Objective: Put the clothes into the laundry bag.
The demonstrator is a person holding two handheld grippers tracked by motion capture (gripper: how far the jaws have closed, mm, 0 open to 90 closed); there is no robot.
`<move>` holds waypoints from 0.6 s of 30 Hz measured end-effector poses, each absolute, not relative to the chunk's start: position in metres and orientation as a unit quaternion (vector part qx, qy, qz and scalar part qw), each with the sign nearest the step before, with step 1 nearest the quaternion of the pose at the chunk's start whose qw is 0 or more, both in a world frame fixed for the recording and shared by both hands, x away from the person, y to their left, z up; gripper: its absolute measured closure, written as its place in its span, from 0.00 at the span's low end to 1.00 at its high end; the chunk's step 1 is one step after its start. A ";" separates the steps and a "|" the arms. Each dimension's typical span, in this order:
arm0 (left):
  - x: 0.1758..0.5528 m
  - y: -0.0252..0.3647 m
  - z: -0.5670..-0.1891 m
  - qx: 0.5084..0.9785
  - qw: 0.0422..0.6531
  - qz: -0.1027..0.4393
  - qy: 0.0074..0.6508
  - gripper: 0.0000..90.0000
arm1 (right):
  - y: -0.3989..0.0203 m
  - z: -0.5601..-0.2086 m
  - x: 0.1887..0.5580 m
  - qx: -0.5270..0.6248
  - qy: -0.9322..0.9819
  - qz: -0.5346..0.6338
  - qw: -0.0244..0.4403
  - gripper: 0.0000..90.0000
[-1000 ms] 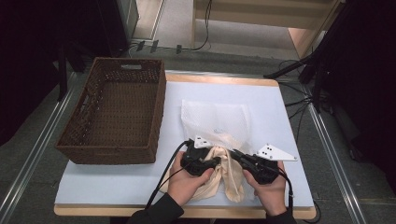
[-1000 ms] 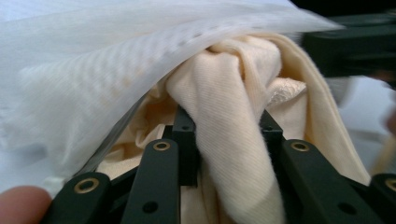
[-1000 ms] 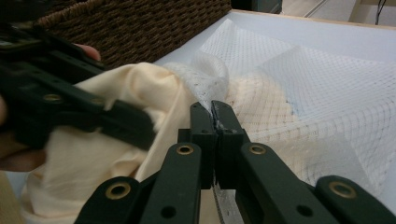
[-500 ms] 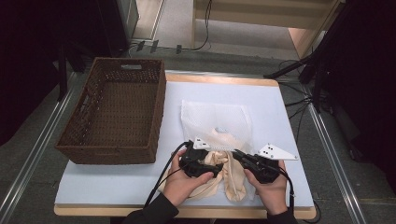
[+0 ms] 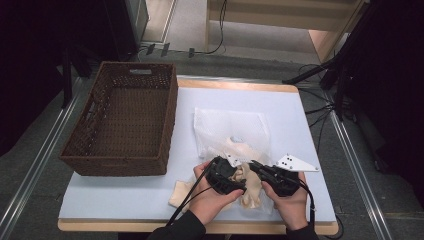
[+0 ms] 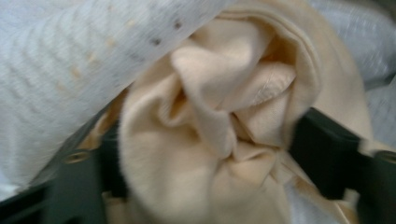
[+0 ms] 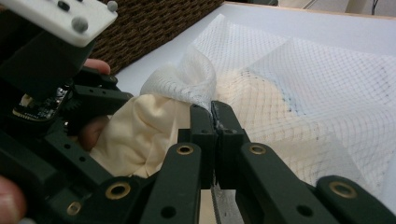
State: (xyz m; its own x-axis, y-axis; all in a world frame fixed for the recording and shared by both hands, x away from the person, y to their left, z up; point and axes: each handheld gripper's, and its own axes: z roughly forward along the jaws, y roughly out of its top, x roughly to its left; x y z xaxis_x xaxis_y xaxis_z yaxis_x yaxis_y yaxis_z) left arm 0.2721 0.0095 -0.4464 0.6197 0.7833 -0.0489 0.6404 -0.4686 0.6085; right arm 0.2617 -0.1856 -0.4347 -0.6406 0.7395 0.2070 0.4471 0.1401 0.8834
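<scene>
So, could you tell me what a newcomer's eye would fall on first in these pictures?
Probably the cream cloth bunched at the table's near edge, half inside a white mesh bag that lies flat on the white table. The right gripper pinches the bag's mesh rim with its jaws shut, while the left gripper has the bunched cloth between its jaws, which have just been opening. The dark wicker basket at the table's left also stands out.

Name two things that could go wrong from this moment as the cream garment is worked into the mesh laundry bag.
The right gripper pinches only a thin edge of the mesh laundry bag; it could slip free and the opening collapse. The cream garment sits bunched between the left gripper's jaws, so it may jam at the opening or drag out on withdrawal.
</scene>
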 end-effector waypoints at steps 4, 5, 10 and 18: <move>0.276 0.019 -0.440 0.837 0.328 0.093 0.428 0.74 | -0.185 -0.434 0.261 0.401 0.741 0.521 0.139 0.99; 0.276 0.021 -0.438 0.832 0.338 0.087 0.431 0.78 | -0.185 -0.433 0.261 0.401 0.741 0.521 0.138 0.99; 0.278 0.022 -0.427 0.798 0.388 0.086 0.452 0.80 | -0.180 -0.427 0.256 0.391 0.740 0.530 0.142 0.99; 0.296 0.021 -0.453 0.803 0.364 0.097 0.462 0.65 | -0.178 -0.431 0.256 0.386 0.747 0.523 0.138 0.99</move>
State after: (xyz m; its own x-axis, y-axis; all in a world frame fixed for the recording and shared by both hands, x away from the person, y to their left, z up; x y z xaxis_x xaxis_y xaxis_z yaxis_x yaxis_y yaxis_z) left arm 0.2965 0.0214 -0.4527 0.5548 0.8121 -0.1809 0.6715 -0.3087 0.6736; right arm 0.2563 -0.1782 -0.4306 -0.6640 0.7215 0.1963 0.4320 0.1558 0.8883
